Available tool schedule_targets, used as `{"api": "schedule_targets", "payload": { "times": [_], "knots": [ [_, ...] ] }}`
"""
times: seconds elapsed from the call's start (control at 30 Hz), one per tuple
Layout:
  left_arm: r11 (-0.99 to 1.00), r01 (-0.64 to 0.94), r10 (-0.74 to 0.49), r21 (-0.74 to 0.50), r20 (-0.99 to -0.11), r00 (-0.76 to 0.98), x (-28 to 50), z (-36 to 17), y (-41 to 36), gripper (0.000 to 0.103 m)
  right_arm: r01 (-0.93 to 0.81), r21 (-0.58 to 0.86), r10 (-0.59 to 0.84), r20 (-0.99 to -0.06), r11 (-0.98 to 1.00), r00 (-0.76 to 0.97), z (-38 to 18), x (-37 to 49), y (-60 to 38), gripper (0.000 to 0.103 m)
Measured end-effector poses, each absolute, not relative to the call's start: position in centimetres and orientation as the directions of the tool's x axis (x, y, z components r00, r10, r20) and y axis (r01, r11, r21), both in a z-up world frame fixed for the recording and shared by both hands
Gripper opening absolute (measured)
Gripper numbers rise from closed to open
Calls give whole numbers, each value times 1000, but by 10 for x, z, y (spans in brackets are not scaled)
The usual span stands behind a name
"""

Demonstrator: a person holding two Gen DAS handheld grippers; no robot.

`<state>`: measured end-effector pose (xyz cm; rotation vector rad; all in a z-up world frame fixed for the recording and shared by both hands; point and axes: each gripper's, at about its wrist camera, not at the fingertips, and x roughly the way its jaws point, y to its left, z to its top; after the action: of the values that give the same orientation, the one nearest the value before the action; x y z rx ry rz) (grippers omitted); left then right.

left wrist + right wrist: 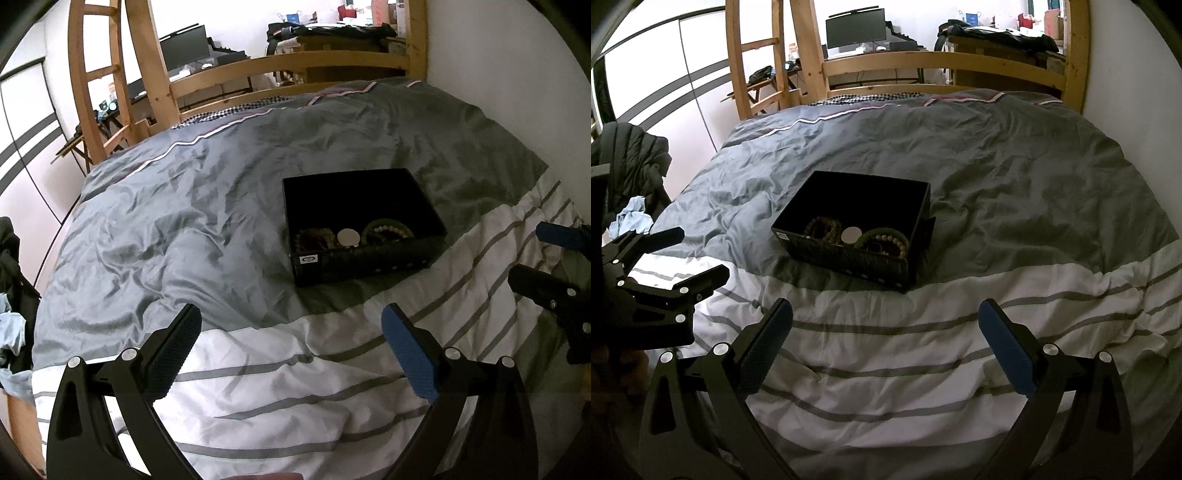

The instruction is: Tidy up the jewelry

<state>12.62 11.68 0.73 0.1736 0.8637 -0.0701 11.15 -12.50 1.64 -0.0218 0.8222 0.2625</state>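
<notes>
An open black box [373, 258] sits on the bed, also in the right wrist view [849, 258]. Inside lie brown bead bracelets [823, 229], a round pale disc [851, 235] and a green bangle with pale beads [886, 238]; they show in the left wrist view too, the disc [348, 237] between the bracelets. My left gripper [291, 321] is open and empty, above the white striped duvet, short of the box. My right gripper [886, 314] is open and empty, also short of the box. Each gripper shows at the edge of the other's view.
The bed carries a crumpled grey and white striped duvet [1015, 177]. A wooden bed frame and ladder [812, 66] stand at the far end, a desk with a monitor [855, 27] behind. A white wall runs along the right; clothes [631, 218] pile at the left.
</notes>
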Motion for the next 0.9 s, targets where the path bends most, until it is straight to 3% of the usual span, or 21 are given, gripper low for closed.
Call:
{"api": "schedule_targets", "payload": {
  "times": [0.9],
  "knots": [
    [982,147,-3,117,-771,637,125,6,114,96,-229,91,222,-725,969,652,12,115,-127,99]
  ]
}}
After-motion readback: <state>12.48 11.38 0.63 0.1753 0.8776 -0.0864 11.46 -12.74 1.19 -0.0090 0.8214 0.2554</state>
